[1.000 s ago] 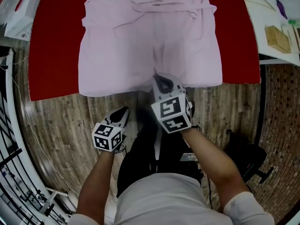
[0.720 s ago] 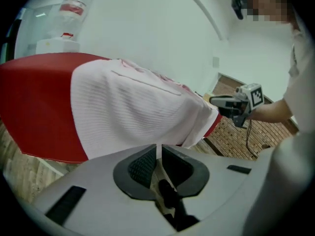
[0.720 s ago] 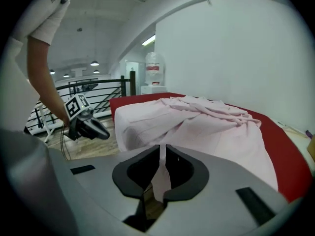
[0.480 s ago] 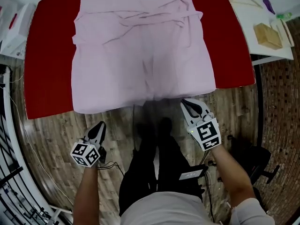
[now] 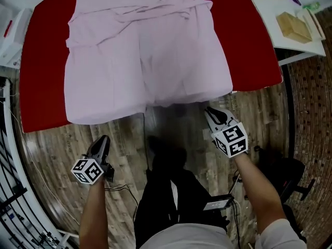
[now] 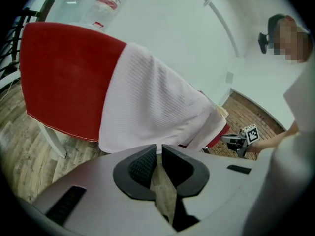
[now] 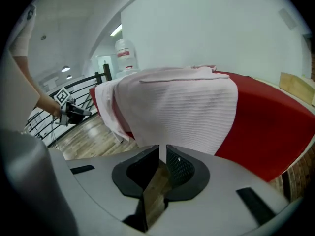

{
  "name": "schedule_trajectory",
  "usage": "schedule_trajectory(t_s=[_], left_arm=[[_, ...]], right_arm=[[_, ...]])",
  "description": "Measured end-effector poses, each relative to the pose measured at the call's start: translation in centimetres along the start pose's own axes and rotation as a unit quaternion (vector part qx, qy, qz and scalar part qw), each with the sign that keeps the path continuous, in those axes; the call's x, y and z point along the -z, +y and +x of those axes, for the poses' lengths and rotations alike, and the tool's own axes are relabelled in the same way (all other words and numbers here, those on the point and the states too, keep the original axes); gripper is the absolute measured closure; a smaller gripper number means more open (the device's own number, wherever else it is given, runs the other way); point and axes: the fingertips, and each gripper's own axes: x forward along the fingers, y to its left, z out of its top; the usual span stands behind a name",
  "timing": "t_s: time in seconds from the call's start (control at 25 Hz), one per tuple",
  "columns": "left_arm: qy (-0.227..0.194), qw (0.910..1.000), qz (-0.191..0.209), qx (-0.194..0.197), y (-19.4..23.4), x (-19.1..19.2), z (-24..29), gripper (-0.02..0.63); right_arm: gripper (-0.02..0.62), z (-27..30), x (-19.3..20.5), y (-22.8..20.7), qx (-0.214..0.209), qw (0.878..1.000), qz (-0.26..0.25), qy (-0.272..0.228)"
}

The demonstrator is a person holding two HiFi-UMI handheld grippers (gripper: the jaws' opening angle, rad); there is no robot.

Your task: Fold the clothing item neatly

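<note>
A pale pink garment (image 5: 145, 51) lies spread on the red table (image 5: 41, 87), its hem hanging over the near edge. My left gripper (image 5: 104, 139) is shut and holds nothing. It hovers over the wooden floor, below and short of the hem's left part. My right gripper (image 5: 210, 110) is also shut and holds nothing, just under the hem's right corner without touching it. From the left gripper view the garment (image 6: 152, 107) drapes ahead of the closed left gripper (image 6: 159, 149). In the right gripper view the cloth (image 7: 182, 107) hangs close ahead of the closed right gripper (image 7: 162, 151).
A white side table (image 5: 293, 27) with wooden boxes stands at the right. A black railing (image 5: 8, 180) runs along the left and a dark chair (image 5: 280, 173) sits at the lower right. A water bottle (image 6: 106, 6) stands beyond the red table. My legs stand between the grippers.
Both grippers have drawn apart and lower. The right one went from the hem's middle to under its right corner; the left one slid further left and back. Both stayed shut.
</note>
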Motion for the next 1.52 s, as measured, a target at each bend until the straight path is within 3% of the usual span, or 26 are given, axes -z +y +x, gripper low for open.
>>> schedule_trajectory(t_s=[0.2,0.36,0.6,0.76,1.04,1.08,1.12,1.16,1.36,1.52], left_arm=[[-0.004,0.9983,0.042,0.040,-5.4,0.7,2.3,0.592],[-0.004,0.9924,0.091,0.082,-10.6,1.4,5.2,0.588],[0.011,0.9791,0.150,0.136,-16.3,2.5,10.5,0.508],[0.036,0.9741,0.178,0.135,-17.6,3.8,14.8,0.465],[0.055,0.9793,0.173,0.090,-16.0,3.1,21.7,0.449],[0.055,0.9793,0.172,0.090,-16.0,3.0,21.9,0.451],[0.056,0.9791,0.170,0.096,-16.3,3.1,21.9,0.500],[0.058,0.9782,0.169,0.105,-16.7,3.3,21.6,0.593],[0.087,0.9611,0.208,0.160,-18.1,5.8,17.6,0.597],[0.086,0.9633,0.186,0.173,-17.8,7.4,14.7,0.598]], right_arm=[[0.521,-0.3,1.4,-0.3,0.013,1.000,-0.012,-0.010],[0.518,0.1,2.8,-0.5,0.017,1.000,-0.017,-0.008],[0.492,0.6,4.3,-1.2,0.012,0.999,-0.045,-0.004],[0.437,1.8,5.3,-2.5,0.009,0.998,-0.054,0.004],[0.436,3.6,6.2,-3.4,0.014,0.997,-0.071,0.017],[0.436,3.6,6.4,-3.4,0.014,0.997,-0.069,0.019],[0.436,3.5,6.7,-3.3,0.013,0.998,-0.066,0.021],[0.436,3.4,7.0,-3.3,0.013,0.998,-0.063,0.023],[0.436,3.4,6.7,-3.7,0.010,0.997,-0.071,0.024],[0.436,3.7,7.5,-3.8,-0.001,0.995,-0.088,0.035]])
